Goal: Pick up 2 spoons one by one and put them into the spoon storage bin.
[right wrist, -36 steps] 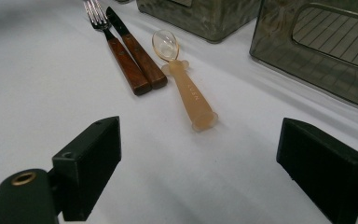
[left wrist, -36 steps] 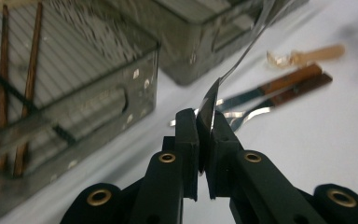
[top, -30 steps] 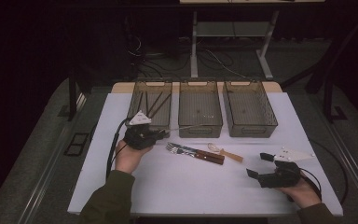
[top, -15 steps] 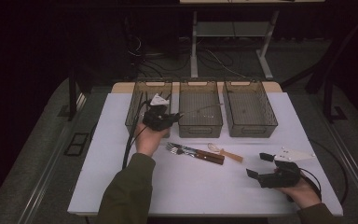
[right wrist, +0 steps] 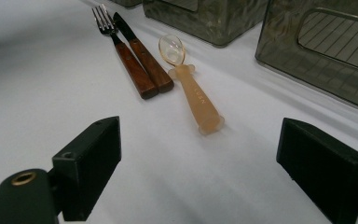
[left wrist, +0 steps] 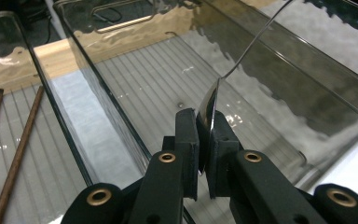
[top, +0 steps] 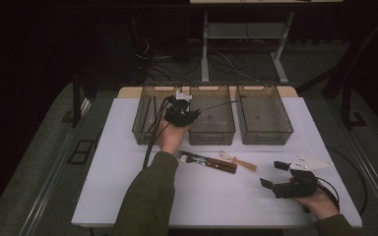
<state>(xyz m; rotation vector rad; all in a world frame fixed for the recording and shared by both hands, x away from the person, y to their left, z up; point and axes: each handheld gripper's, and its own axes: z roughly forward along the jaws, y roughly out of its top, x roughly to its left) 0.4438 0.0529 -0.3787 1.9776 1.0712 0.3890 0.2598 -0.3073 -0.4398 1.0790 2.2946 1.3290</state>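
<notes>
A lab-like recording room: a white rectangular table on grey carpet, three smoky clear plastic bins along its far edge, loose black cables behind in darkness.

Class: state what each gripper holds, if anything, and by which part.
Left gripper: shut on a thin metal utensil, clamped at its flat end. Right gripper: open, holding nothing.

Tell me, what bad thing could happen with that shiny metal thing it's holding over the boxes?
The left gripper pinches the metal utensil only by one thin end, so it might twist or slip out. Its long stem reaches across the middle bin toward the right bin, so it could catch on a wall, or drop into the wrong bin.
</notes>
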